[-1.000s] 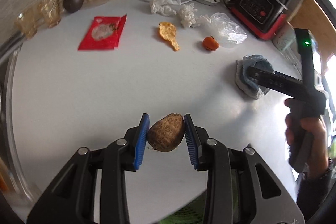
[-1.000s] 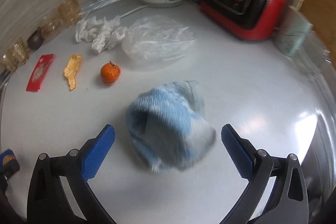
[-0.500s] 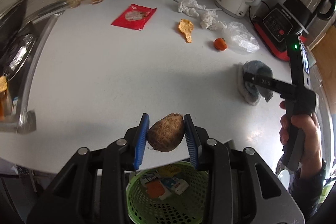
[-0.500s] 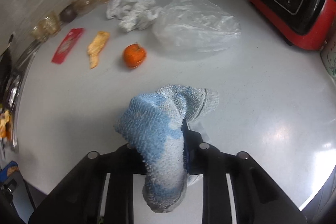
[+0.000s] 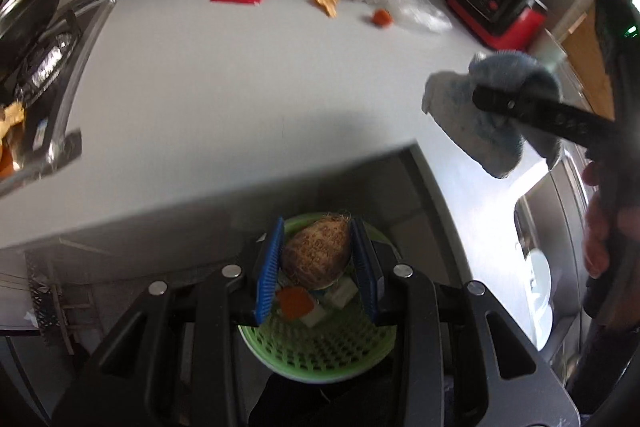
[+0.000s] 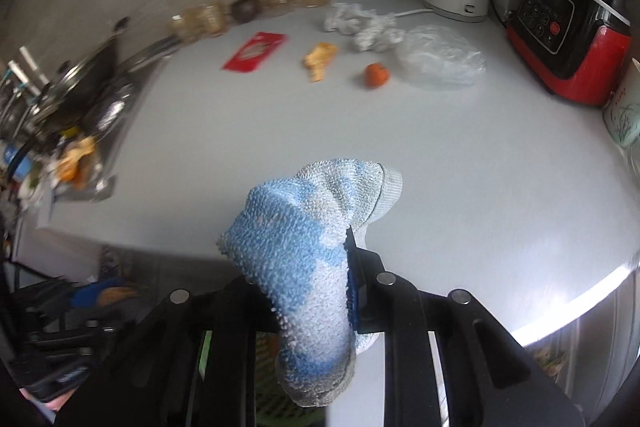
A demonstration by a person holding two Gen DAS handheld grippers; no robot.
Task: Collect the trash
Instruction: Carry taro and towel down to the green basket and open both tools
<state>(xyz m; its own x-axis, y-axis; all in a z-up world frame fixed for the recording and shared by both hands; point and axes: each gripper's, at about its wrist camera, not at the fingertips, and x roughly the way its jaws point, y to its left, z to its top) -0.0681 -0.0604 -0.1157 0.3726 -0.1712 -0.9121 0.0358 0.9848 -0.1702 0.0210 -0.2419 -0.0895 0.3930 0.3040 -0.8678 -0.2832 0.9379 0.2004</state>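
Left tongs [image 5: 316, 263] clamp a brown root [image 5: 316, 255] directly over the green basket [image 5: 320, 351]; early release off-centre could bounce it out. Right tongs [image 6: 316, 291] pinch a sock [image 6: 308, 247] above the tabletop [image 6: 440, 155]; loose cloth may slip. Remaining scraps lie far back.
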